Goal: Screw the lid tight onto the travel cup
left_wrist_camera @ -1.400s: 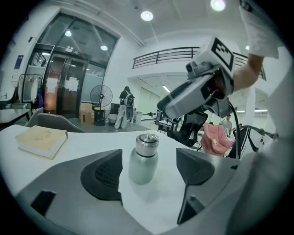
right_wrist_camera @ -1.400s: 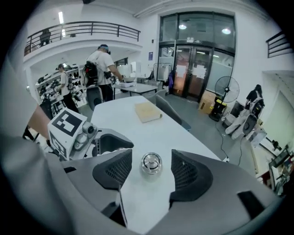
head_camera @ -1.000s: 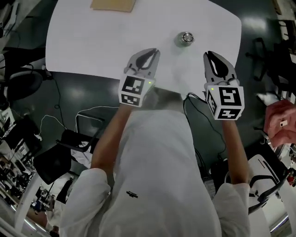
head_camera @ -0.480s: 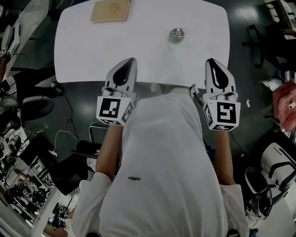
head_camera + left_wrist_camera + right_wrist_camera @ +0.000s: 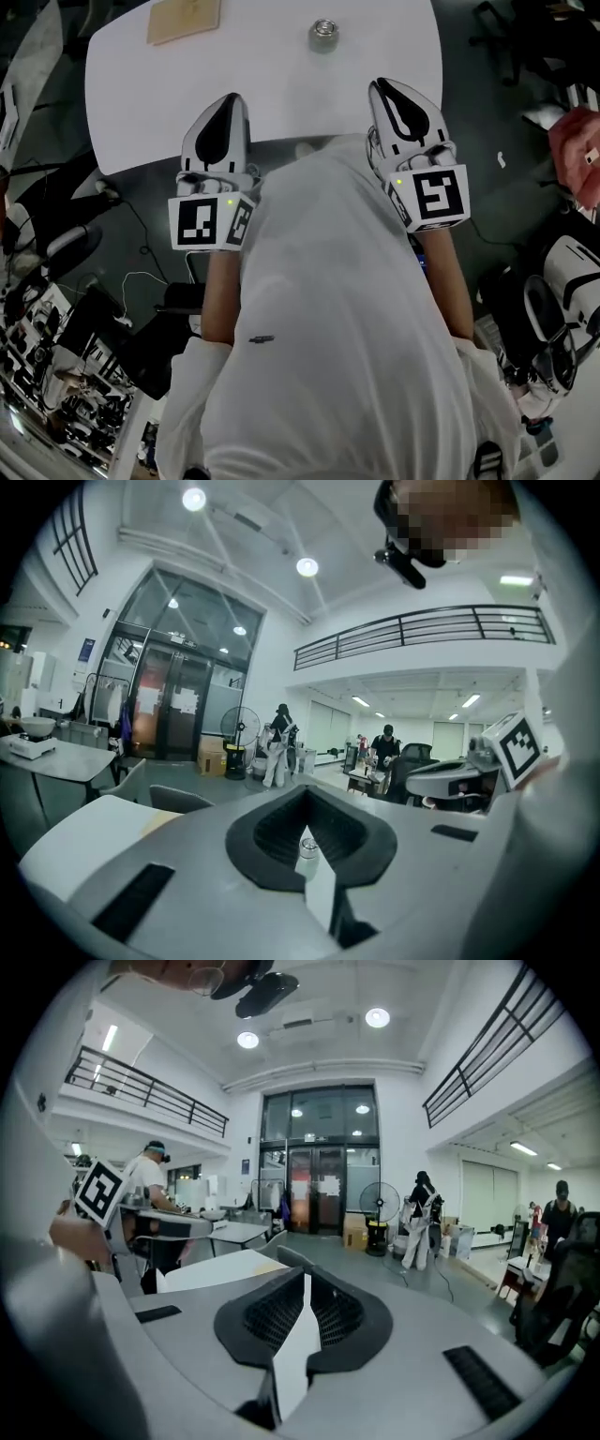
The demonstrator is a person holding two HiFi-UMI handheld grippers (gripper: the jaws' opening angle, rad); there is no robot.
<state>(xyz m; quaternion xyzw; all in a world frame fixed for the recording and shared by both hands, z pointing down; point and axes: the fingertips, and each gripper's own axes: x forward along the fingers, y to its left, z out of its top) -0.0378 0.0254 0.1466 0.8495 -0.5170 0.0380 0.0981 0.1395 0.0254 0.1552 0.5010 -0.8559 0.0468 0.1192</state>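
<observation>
While L claw (image 5: 230, 98) & R claw (image 5: 380, 86) are shut, travel cup (image 5: 324, 34) far ahead btw them.

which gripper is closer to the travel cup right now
Right. In the head view the right gripper is below and right of the travel cup; the left gripper is farther away, below and left.

The travel cup (image 5: 324, 35) has a bright, glossy metal top. The table (image 5: 141, 94) is smooth, matt white. The tan board (image 5: 184, 19) looks like matt cardboard or wood. The left gripper (image 5: 231, 101) and right gripper (image 5: 380, 86) have smooth, matt grey plastic shells; their black pads (image 5: 267, 1314) look rubbery and ribbed. The person's shirt (image 5: 337, 309) is white cloth
</observation>
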